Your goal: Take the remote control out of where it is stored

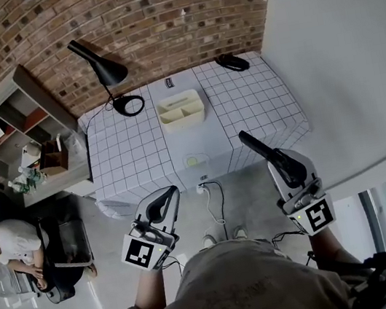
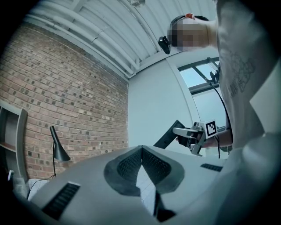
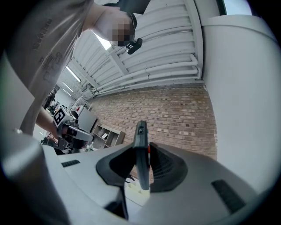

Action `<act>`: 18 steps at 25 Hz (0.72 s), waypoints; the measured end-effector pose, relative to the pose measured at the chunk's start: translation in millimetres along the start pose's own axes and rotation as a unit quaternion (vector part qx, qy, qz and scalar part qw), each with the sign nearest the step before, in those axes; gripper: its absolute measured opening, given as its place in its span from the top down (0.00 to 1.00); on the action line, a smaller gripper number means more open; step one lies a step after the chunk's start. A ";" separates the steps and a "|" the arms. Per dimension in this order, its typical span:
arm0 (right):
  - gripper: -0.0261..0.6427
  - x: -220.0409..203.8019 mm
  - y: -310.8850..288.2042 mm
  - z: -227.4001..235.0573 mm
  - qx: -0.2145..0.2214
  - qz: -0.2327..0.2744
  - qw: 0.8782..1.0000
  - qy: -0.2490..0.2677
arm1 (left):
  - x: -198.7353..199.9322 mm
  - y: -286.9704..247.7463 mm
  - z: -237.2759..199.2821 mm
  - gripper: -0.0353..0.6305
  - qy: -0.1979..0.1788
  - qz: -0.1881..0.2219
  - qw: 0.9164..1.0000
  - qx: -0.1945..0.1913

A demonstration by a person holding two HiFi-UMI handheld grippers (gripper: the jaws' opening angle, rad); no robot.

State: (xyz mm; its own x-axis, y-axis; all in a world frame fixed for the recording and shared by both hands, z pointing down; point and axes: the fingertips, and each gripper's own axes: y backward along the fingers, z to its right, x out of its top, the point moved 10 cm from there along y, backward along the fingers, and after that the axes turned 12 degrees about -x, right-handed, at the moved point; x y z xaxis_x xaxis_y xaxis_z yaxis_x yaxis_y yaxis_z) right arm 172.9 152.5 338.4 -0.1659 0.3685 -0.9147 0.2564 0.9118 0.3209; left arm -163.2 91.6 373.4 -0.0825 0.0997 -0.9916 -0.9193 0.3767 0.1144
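With the table [image 1: 134,153] and its cream organizer [image 1: 173,124] well apart from both, the right gripper [image 1: 283,164] has its fingers clenched on the remote control [image 1: 258,147], the left gripper [image 1: 161,204] is pinched together empty, so removal looks finished and next probably comes setting it down gently.

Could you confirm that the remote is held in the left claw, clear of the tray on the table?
Not quite: the right claw holds the remote, as the right gripper view shows; the left claw is shut on nothing. The remote is indeed clear of the tray on the table.
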 end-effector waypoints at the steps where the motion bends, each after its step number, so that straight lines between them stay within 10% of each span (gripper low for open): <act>1: 0.82 0.4 -0.5 -1.0 0.002 0.001 1.000 0.000 | 0.7 0.1 0.7 0.94 0.000 0.000 1.000 0.000; 13: 0.82 1.7 -1.6 -13.7 0.015 0.001 1.000 -0.002 | -1.0 12.4 4.7 0.94 0.003 -0.002 1.000 0.011; 18: 0.82 -3.0 4.6 -20.7 0.012 -0.020 1.000 -0.019 | -10.6 23.4 -4.6 0.94 0.067 0.028 0.997 0.032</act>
State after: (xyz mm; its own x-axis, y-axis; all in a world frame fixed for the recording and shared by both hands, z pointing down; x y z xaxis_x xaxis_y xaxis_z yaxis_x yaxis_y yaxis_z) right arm 154.9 159.4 347.7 -0.1404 0.3235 -0.9358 0.2727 0.9212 0.2775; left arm -185.6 95.2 386.3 -0.1878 -0.0009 -0.9822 -0.8853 0.4333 0.1689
